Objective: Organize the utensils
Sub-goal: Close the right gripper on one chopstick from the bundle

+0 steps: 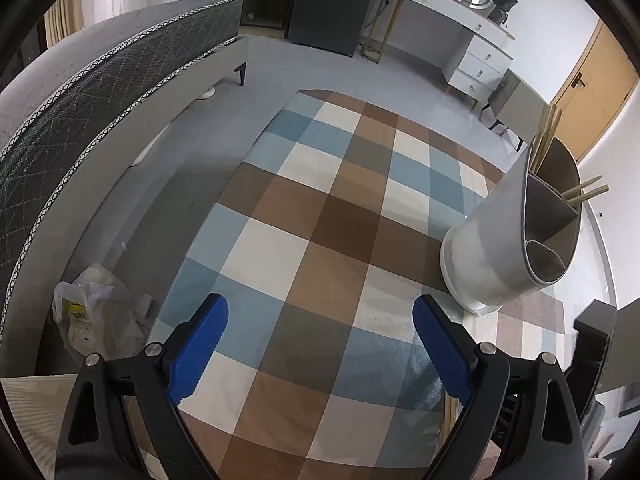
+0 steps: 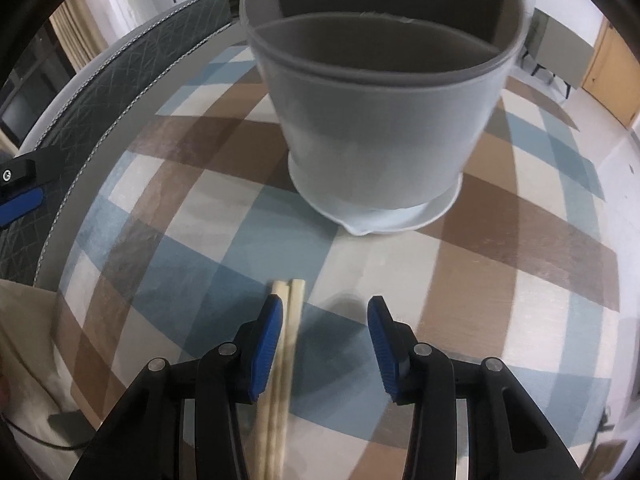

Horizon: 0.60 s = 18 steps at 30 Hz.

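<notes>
A white utensil holder (image 1: 492, 256) with grey divided compartments stands on the checked tablecloth (image 1: 320, 220); several wooden chopsticks (image 1: 586, 192) stick out of it. My left gripper (image 1: 320, 304) hangs open over the cloth with nothing between its fingers, left of the holder. In the right wrist view the holder (image 2: 380, 120) stands just ahead. My right gripper (image 2: 325, 302) points down at the cloth (image 2: 520, 260) with a pair of wooden chopsticks (image 2: 286, 340) between its jaws. The pair lies against the left pad; the right pad stands apart from it.
A grey upholstered bed (image 1: 80, 120) runs along the table's left side. A plastic bag (image 1: 96, 320) lies on the floor beside it. A white dresser (image 1: 472, 48) and a wooden door (image 1: 596, 76) stand at the far right.
</notes>
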### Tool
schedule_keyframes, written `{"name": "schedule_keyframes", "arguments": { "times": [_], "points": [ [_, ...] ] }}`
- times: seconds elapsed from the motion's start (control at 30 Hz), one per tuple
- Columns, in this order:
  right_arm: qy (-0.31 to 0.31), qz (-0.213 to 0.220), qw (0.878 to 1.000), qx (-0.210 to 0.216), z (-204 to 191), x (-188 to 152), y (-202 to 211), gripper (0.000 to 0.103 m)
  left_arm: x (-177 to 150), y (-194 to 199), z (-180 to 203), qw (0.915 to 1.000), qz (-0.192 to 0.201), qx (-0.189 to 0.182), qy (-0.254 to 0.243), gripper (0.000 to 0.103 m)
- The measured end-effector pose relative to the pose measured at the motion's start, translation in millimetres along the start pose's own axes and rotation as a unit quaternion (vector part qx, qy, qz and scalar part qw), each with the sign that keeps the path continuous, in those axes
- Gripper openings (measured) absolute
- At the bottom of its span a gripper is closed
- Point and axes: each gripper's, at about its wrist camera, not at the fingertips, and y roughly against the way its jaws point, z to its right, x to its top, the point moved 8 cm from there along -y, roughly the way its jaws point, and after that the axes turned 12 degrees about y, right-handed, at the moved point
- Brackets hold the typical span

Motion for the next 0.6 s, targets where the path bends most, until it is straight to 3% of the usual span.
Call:
{"name": "schedule_keyframes", "arguments": {
  "times": [0.23,0.37,0.6],
  "points": [
    [0.000,0.000,1.000,-0.008,1,2,-2,0.042,-1,-2,-1,1.0000,-0.008,0.005,0.002,0.091],
    [-0.008,0.000,1.000,-0.012,6,2,-2,0.033,-3,-3,-3,0.9999,-0.012,0.006,0.003,0.091],
    [0.001,-0.001,1.000,-0.026,7,4,-2,0.031,-5,-7,-6,0.9997,-0.019,0.012,0.008,0.091]
  ]
}}
